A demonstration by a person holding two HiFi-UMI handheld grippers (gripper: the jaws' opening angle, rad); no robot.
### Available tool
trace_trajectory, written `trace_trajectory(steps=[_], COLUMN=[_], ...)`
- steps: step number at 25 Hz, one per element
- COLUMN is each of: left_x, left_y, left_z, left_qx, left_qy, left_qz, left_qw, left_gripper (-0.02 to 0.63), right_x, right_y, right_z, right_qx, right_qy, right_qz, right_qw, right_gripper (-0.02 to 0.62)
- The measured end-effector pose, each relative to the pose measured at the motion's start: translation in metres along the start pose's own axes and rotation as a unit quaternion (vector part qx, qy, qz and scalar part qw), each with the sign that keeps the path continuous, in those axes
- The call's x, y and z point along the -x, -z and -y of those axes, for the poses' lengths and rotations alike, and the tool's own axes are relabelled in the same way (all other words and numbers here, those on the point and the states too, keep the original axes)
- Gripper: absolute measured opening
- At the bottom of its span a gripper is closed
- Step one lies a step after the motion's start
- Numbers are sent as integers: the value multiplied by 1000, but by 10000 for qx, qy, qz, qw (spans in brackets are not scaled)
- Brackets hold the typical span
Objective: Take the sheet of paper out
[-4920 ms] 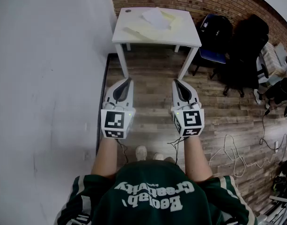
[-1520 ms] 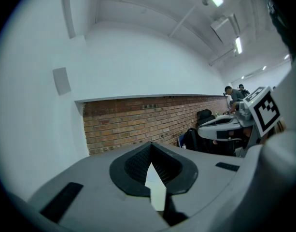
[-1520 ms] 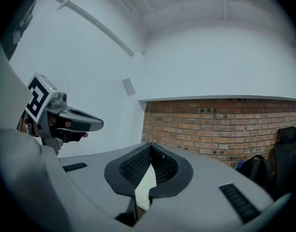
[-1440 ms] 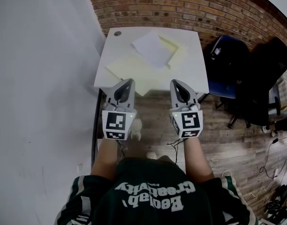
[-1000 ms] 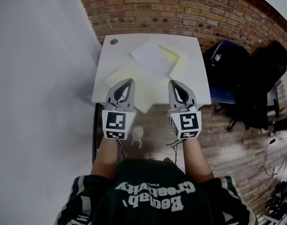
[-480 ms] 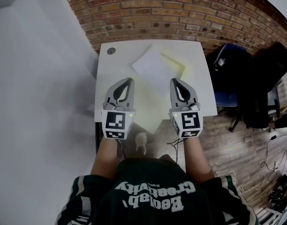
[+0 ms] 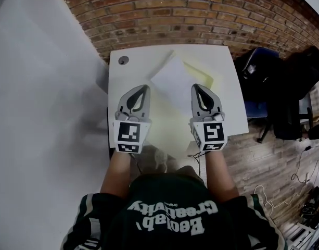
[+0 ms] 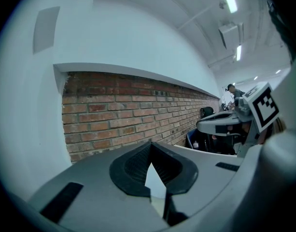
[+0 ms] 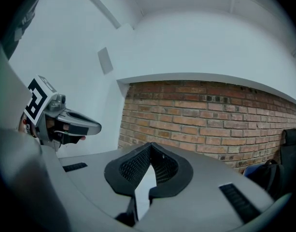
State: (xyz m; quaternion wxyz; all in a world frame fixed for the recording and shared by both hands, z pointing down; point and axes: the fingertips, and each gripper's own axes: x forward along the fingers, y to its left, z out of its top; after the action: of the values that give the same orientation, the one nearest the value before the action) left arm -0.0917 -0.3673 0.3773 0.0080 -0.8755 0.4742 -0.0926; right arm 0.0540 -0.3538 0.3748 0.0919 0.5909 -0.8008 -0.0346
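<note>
Status: we're at the approach step, nothing grabbed yet.

- left gripper point(image 7: 140, 89): jaws closed tip to tip, nothing between them.
- right gripper point(image 7: 197, 87): same, jaws closed and empty.
- Both are held roughly level over the near half of the bench point(image 7: 224, 56), side by side and apart from each other, pointing at the brick wall point(image 7: 164, 14).
- sheet of paper point(image 7: 173, 81): white, turned cornerwise, lying mid-bench between and just ahead of the two sets of jaw tips. Neither gripper touches it.
- It sits with a pale yellow folder point(image 7: 206, 78) that shows beyond its right edge and again under the grippers on the near side. From the head view we can't tell for sure whether the sheet is tucked inside the folder or just lying on top; it looks partly inside.

Next move, as we judge it:
- Open one set of jaws and drop to bench height.
- Take a free corner or edge of the sheet.
- Pin the folder with the other gripper so it doesn't slide along.
- Pull the sheet flat, in plane, to avoid creasing.

Risk: pinching the folder flap together with the sheet.
</note>
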Motion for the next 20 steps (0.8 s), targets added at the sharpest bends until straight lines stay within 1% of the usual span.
trace_trajectory(steps=[5, 12, 17, 20], left_x=[-16, -30, -40, -50], left_y=[12, 38, 58, 77], left_z=[-10, -8, -7, -5], left_qx=[9, 159, 280, 439], left_qy=[160, 310, 315, 337], left_qz=[-86, -298, -512, -741], left_qw=[9998, 9989, 9978, 9957], left_gripper=[1, 1, 2, 2], right_x=[-16, -26, -37, -47], right_y=[6, 20, 37, 46], right_z=[-3, -10, -8, -5], right_qx=[27, 73, 2, -2], right_qy=[91, 35, -65, -158], right_qz=[-15, -155, -316, -398], right_qw=[10000, 9998, 9995, 9991], right_gripper=[-6, -6, -6, -6])
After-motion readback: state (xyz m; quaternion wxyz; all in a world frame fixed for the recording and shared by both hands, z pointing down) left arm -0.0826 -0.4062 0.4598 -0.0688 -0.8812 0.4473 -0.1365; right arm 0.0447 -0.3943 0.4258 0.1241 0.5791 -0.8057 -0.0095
